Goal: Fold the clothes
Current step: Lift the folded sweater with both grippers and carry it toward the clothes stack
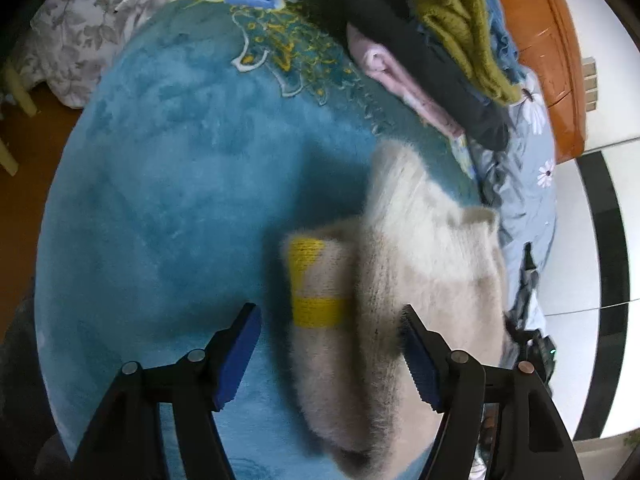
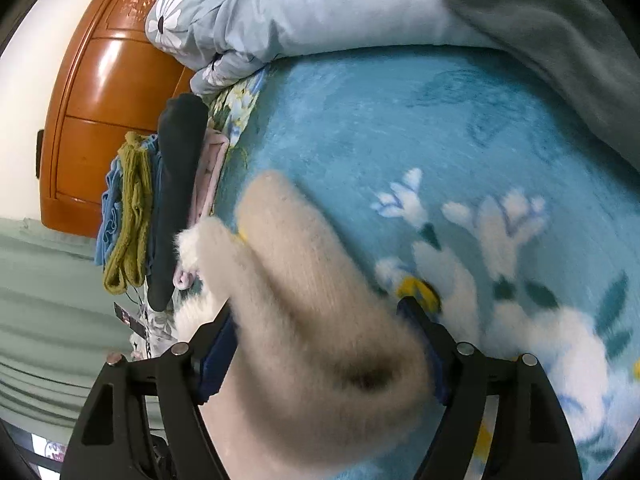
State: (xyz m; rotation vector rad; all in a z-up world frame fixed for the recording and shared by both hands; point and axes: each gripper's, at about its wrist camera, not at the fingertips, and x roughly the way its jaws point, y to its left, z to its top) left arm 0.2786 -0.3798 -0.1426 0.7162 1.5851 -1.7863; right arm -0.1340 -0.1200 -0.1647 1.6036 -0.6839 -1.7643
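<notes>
lying bunched on the teal blanket (image 1: 160, 184), near the stack of folded clothes (image 1: 432, 52): a fuzzy cream sweater (image 1: 412, 280) with yellow bands. spread wide apart above that blanket, left gripper (image 1: 332, 344), one pad against the sweater's edge, nothing clamped. parted too, right gripper (image 2: 320, 352), straddling a thick roll of the sweater; firmly pinched or not, cannot tell.

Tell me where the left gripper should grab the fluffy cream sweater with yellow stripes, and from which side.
Probably the yellow-striped cuff end of the fluffy cream sweater. In the left wrist view it juts out toward the open teal plush blanket, a narrow free edge. Come in from the blanket side, low, with the left gripper open wide as it is now. The body is bulkier and blurred.
</notes>
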